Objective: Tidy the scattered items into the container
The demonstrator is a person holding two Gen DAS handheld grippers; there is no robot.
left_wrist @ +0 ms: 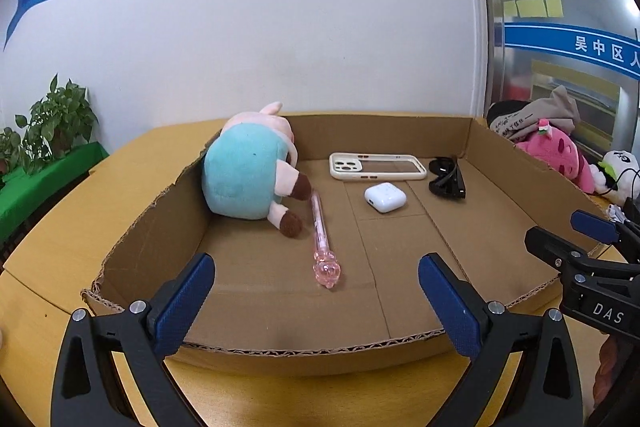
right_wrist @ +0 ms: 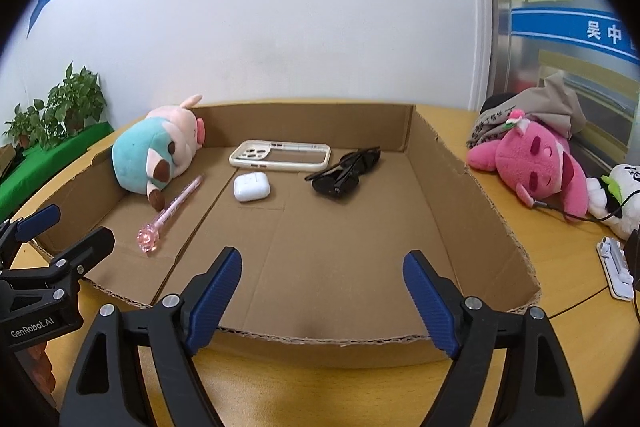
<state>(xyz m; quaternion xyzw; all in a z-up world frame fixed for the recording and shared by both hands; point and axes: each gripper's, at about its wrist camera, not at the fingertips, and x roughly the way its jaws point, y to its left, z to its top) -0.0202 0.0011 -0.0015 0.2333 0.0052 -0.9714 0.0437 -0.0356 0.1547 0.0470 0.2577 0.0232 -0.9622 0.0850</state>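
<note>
A shallow cardboard box (left_wrist: 516,163) (right_wrist: 472,187) lies on the yellow table. Inside it lie a teal and pink plush pig (left_wrist: 248,171) (right_wrist: 152,155), a pink pen (left_wrist: 322,241) (right_wrist: 172,213), a white earbud case (left_wrist: 385,197) (right_wrist: 251,187), a cream phone case (left_wrist: 376,167) (right_wrist: 280,155) and black sunglasses (left_wrist: 447,179) (right_wrist: 346,173). My left gripper (left_wrist: 316,287) is open and empty above the box's near edge. My right gripper (right_wrist: 322,283) is open and empty, also at the near edge. Each gripper shows at the side of the other's view.
A pink plush (right_wrist: 536,163) (left_wrist: 560,157), a black-and-white plush (right_wrist: 618,197) and a grey cloth (right_wrist: 556,111) lie on the table right of the box. A white holder (right_wrist: 614,269) and a black cable (right_wrist: 576,217) lie near the right edge. Potted plants (left_wrist: 56,123) stand at the left.
</note>
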